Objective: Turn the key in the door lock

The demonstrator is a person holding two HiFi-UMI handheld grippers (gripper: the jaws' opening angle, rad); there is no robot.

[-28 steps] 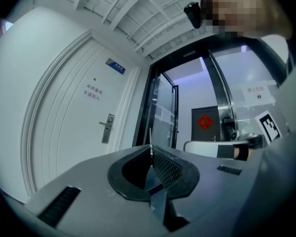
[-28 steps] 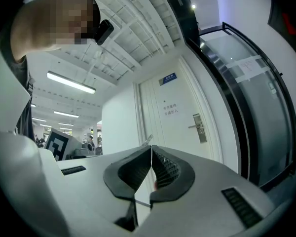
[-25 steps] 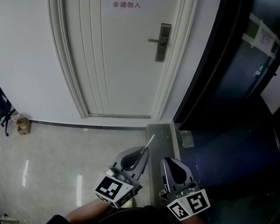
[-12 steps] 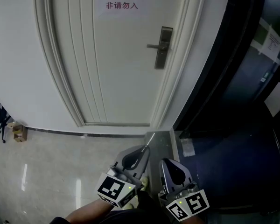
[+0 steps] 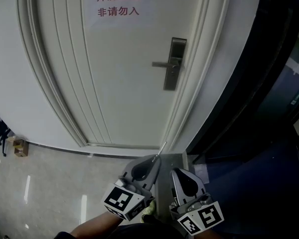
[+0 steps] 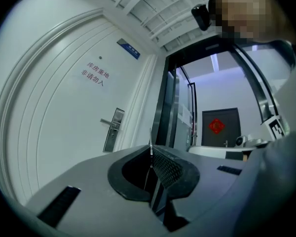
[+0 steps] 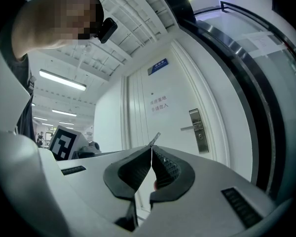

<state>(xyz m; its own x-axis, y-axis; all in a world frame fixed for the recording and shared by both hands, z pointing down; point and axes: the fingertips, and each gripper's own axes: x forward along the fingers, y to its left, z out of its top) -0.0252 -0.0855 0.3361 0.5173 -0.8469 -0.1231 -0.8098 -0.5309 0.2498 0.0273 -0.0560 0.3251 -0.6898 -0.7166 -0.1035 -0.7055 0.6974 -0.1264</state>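
Observation:
A white door (image 5: 124, 73) stands ahead, with a metal lock plate (image 5: 175, 63) and lever handle (image 5: 162, 63) at its right edge. The lock plate (image 6: 113, 136) appears small and far in the left gripper view, and the lock plate (image 7: 198, 130) also in the right gripper view. My left gripper (image 5: 157, 158) is shut on a thin silver key (image 5: 162, 148) that sticks out past its tips toward the door. In its own view the key (image 6: 150, 138) shows edge-on between the shut left gripper (image 6: 151, 149). My right gripper (image 5: 175, 172) is beside it, shut, and the right gripper (image 7: 151, 149) holds nothing.
Red characters (image 5: 118, 4) are printed high on the door. A dark glass partition (image 5: 269, 83) runs along the right. A small cardboard box (image 5: 20, 147) sits on the tiled floor at the far left. A dark threshold strip (image 5: 172, 158) lies under the grippers.
The door and its lock have grown larger in the head view as I came closer. Both grippers stay in the same place, the key still held.

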